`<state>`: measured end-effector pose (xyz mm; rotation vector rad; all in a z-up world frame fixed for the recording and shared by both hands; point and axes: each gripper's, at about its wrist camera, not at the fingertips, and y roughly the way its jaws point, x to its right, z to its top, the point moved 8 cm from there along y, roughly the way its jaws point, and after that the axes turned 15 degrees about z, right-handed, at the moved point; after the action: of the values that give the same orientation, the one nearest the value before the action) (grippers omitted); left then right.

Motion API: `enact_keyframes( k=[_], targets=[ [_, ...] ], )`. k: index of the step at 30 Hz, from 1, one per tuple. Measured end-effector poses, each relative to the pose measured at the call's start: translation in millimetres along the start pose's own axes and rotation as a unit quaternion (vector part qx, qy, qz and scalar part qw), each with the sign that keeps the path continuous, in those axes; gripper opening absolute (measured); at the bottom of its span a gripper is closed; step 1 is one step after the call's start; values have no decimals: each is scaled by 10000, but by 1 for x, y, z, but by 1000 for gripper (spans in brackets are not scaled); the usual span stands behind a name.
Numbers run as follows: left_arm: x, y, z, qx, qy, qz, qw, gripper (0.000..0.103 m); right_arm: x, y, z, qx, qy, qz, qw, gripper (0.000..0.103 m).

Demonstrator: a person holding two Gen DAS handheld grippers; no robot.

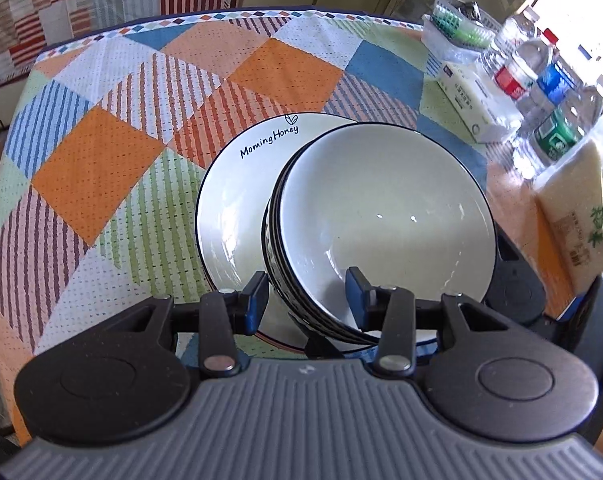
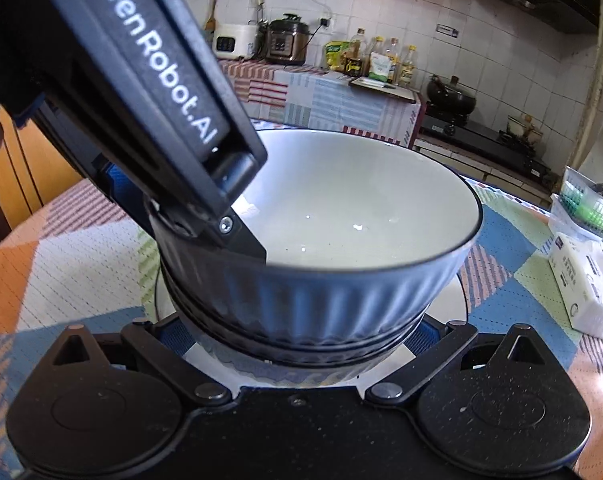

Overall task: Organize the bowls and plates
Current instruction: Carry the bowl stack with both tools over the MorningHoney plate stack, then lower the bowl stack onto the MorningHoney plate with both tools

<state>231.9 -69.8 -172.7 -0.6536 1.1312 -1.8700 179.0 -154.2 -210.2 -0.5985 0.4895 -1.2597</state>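
A: Where is the bowl stack (image 1: 381, 216)?

B: Over the white plate (image 1: 237, 184) on the quilted bench (image 1: 101, 160). The left gripper (image 1: 307, 296) has its jaws clamped across the stack's near rim.

A: And the right gripper (image 2: 301, 332)?

B: Its jaws flank the stack's base; I cannot tell whether they press.

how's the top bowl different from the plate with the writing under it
The top bowl is deep with steep sides; the plate is wide and shallow. The bowl's outside is dark and ribbed; the plate shows only glossy white with "Morning Honey" lettering on its rim. The bowl sits nested on other bowls with the left gripper straddling its wall; the plate lies lowest, over the patterned tablecloth. Both are white inside with a thin dark rim.
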Motion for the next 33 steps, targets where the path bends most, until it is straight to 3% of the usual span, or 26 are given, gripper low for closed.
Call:
enact_keyframes(
  k=[9, 19, 33],
  targets=[
    [1, 6, 9, 125, 15, 116, 9999, 40, 6, 8, 5, -101, -23, -2, 9999, 102],
    [-7, 12, 15, 252, -426, -101, 9987, 40, 10, 13, 7, -178, -256, -155, 9994, 102],
    [-13, 10, 15, 554, -778, -488, 9942, 40, 18, 15, 15, -398, 104, -267, 9988, 102]
  ],
)
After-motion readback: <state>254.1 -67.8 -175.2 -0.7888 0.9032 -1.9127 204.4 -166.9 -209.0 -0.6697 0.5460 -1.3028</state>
